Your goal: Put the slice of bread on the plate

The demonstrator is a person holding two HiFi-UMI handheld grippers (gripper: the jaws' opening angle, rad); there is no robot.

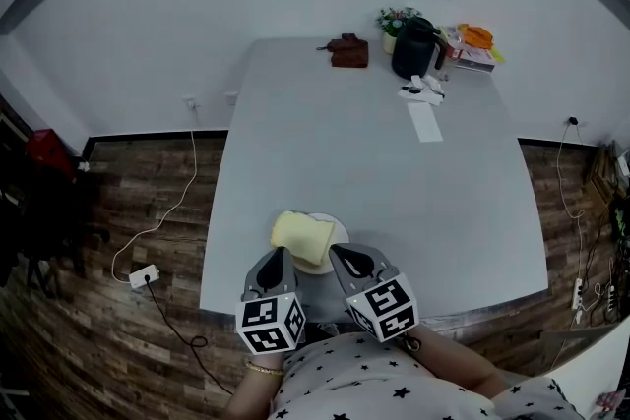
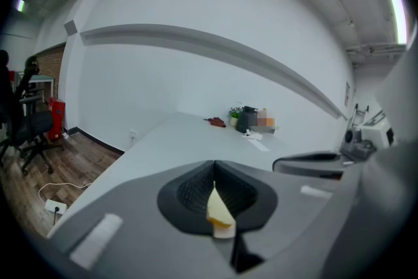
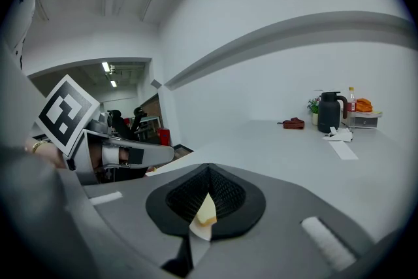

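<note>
A pale yellow slice of bread [image 1: 300, 236] lies on a small white plate [image 1: 338, 229] near the front edge of the grey table [image 1: 394, 192], overhanging the plate's left rim. My left gripper [image 1: 284, 254] and right gripper [image 1: 334, 252] sit side by side just in front of it, tips close to the slice's near edge, both shut with nothing in them. In the left gripper view the jaws of my left gripper [image 2: 214, 168] meet, and a sliver of bread [image 2: 218, 209] shows through their gap. The right gripper [image 3: 209, 171] looks the same, with the bread [image 3: 206, 212] beyond it.
At the table's far end stand a black kettle [image 1: 413, 46], a small plant [image 1: 394, 19], a brown item [image 1: 347, 50], orange and boxed goods [image 1: 474, 42] and a paper strip [image 1: 425, 121]. A power strip [image 1: 144, 276] with cable lies on the wooden floor at left.
</note>
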